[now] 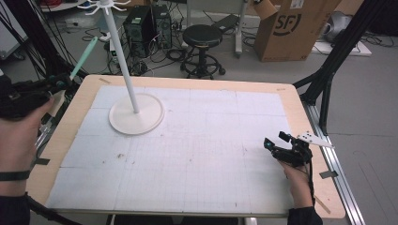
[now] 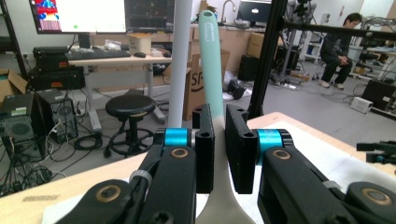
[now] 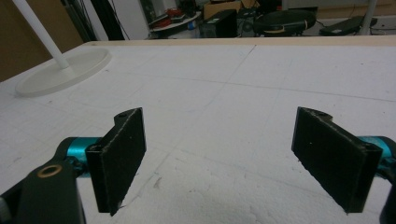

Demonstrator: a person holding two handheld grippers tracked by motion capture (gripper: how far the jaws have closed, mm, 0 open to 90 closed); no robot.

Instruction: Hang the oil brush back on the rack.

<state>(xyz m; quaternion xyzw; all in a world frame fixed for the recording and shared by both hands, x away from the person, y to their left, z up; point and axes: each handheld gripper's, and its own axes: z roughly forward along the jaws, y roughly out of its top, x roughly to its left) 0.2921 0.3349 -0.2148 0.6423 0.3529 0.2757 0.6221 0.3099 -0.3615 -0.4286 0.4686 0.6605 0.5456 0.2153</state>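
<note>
Up at nine o'clock off the table [image 1: 70, 140] edge: left gripper [image 2: 219, 140] clamped on a mint-green spatula [image 2: 211, 65], handle pointing up beside the white stand's pole [image 2: 180, 60]. Down at four o'clock on the white mat [image 1: 197, 154]: right gripper [image 3: 233, 158], jaws wide apart, holding nothing.

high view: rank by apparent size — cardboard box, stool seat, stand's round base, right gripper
1. Cardboard box, cropped at the top edge, still clearly largest.
2. Stand's round base.
3. Stool seat and right gripper: about alike. The stool stands farther from the camera, so I won't rank the two.
</note>
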